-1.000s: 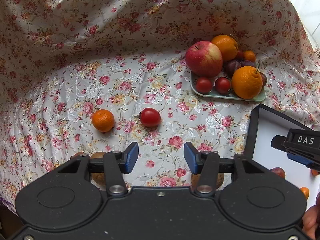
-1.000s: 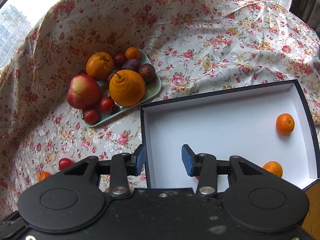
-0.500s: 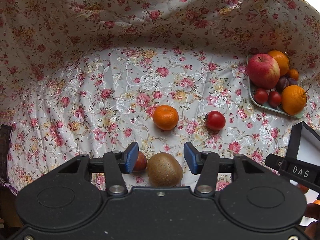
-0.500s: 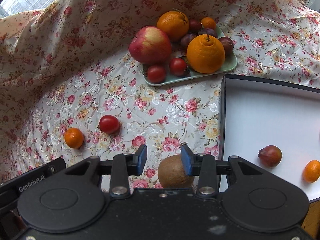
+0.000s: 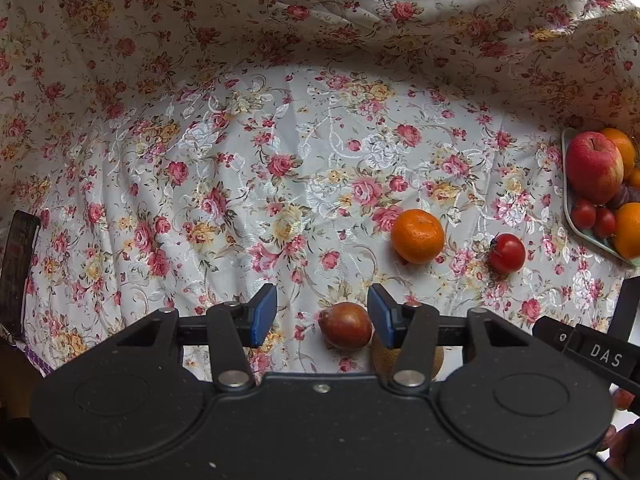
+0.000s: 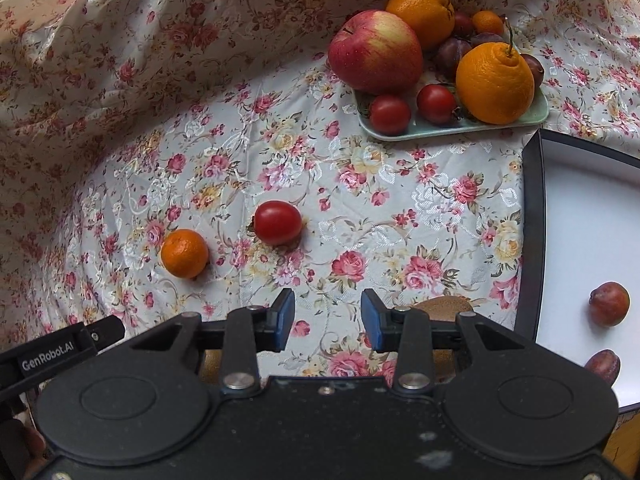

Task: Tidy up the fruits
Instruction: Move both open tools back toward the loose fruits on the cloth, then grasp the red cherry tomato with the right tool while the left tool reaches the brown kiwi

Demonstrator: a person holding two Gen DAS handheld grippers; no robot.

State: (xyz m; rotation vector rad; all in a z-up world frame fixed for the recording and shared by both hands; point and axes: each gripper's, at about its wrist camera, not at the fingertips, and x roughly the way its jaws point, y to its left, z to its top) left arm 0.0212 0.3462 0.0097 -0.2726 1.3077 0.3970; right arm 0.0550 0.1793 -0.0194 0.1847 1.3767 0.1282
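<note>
1. Left hand-held gripper (image 5: 322, 314) has its blue pads spread apart with nothing between them. A small reddish plum (image 5: 346, 325) sits on the cloth just inside its right pad, not pinched.
2. A brown kiwi (image 5: 408, 356) is mostly tucked under that right finger, right beside the plum. I can't tell if they touch.
3. Right hand-held gripper (image 6: 328, 320) is also spread wide and empty, hovering over the floral tablecloth (image 6: 380, 208). The same kiwi (image 6: 444, 306) peeks out behind its right finger.
4. Off to the right is the white box (image 6: 532, 240) with a dark rim, with 2 plums (image 6: 609, 304) lying inside near the front.
5. Further out on the table, a mandarin (image 6: 185, 253) and a cherry tomato (image 6: 278, 223) sit near each other but apart.
6. At the back, a pale green tray (image 6: 448, 130) holds a big apple (image 6: 376, 52), 2 oranges (image 6: 495, 82), 2 cherry tomatoes (image 6: 390, 114), dark plums and 1 tiny orange fruit, all crowded together.
7. The cloth rises up behind everything like a backdrop.
</note>
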